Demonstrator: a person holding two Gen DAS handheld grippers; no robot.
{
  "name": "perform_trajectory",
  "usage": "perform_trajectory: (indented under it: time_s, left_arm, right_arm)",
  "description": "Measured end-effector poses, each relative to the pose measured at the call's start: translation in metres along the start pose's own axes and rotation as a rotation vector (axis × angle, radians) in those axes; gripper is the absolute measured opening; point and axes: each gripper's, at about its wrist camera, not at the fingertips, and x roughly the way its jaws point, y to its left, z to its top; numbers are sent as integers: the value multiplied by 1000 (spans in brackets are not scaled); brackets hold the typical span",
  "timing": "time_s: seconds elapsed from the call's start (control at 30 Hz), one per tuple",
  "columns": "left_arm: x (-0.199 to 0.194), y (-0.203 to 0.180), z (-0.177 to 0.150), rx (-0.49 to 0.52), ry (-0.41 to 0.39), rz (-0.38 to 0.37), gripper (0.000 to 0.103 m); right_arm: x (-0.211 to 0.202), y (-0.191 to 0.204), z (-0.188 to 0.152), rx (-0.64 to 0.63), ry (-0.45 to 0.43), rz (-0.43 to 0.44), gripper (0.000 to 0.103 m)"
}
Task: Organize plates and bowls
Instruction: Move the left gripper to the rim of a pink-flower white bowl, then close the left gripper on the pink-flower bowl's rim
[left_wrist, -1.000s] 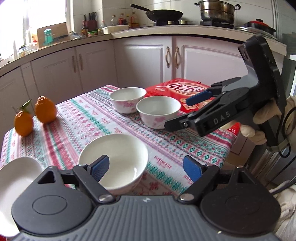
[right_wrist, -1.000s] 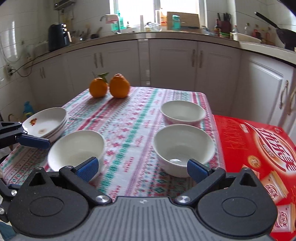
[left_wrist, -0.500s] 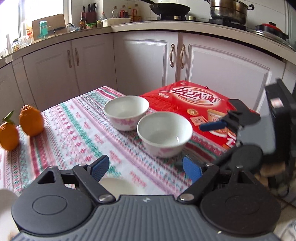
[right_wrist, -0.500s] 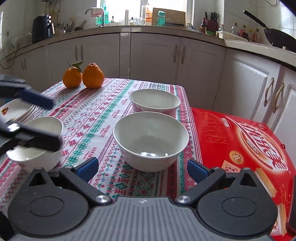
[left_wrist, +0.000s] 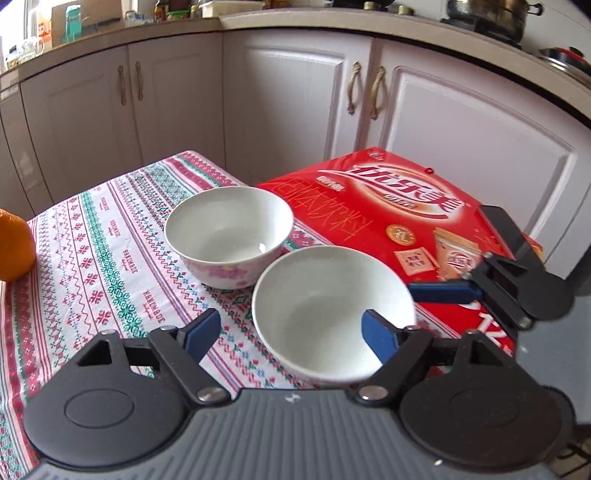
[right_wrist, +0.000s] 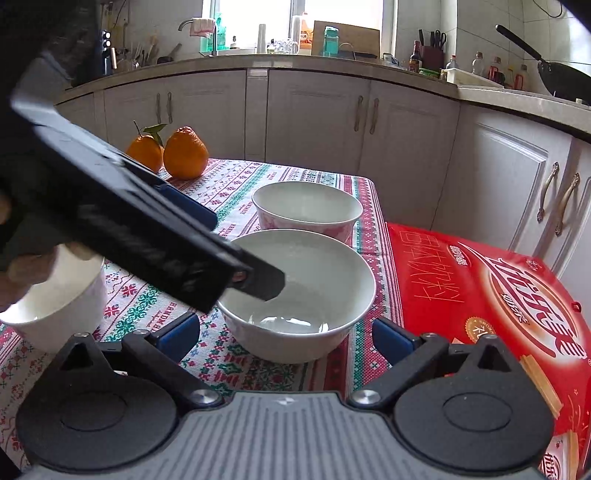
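**A:** Left cam first. Where's the bowl?

**B:** Near bowl (left_wrist: 325, 306) is upright, mouth up, right in front of the left tongs (left_wrist: 290, 332). It's round, so no long side. Far bowl (left_wrist: 227, 236) is the same way up, just behind and to the left.

**A:** Tongs?

**B:** Spread, but they've just been narrowing. The rt finger (left_wrist: 378, 334) hangs over the bowl's inside and the other is outside, so the bowl's left wall is between them. Pads aren't pressing it.

**A:** Room?

**B:** Red box (left_wrist: 388, 206) is just beside the near bowl on the right, so it's tight there. Open cloth (left_wrist: 92, 240) runs left up to an orange (left_wrist: 11, 243) at the frame edge. Count: 2 bowls, 1 orange, 1 box.

**A:** Right cam?

**B:** Right tongs (right_wrist: 284, 338) are spread wide, near bowl between the fingers, no pad touching it afaict. Left tongs cross in from upper left. Their lower tip dips inside the bowl and the blue upper finger is outside the rim. Bowl is near the cloth's right edge, red box just past it. Far bowl is straight behind; touching or not, can't tell. Third bowl (right_wrist: 55, 314) is upright at left, partly behind a hand (right_wrist: 22, 266). Count here: 3 bowls, 1 box, and 2 oranges at the cloth's far side, well apart from the bowls.
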Motion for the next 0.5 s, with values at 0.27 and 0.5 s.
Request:
perform_trajectory:
  time_s: [0.27,0.5]
  left_arm:
    - [17,3,7,-9,28,-17,68]
    - [24,5,10,0,50,-25,64]
  right_arm:
    - [3,-4,2,-4,-2,15,96]
    - [2,-6,1,3,-4,25,91]
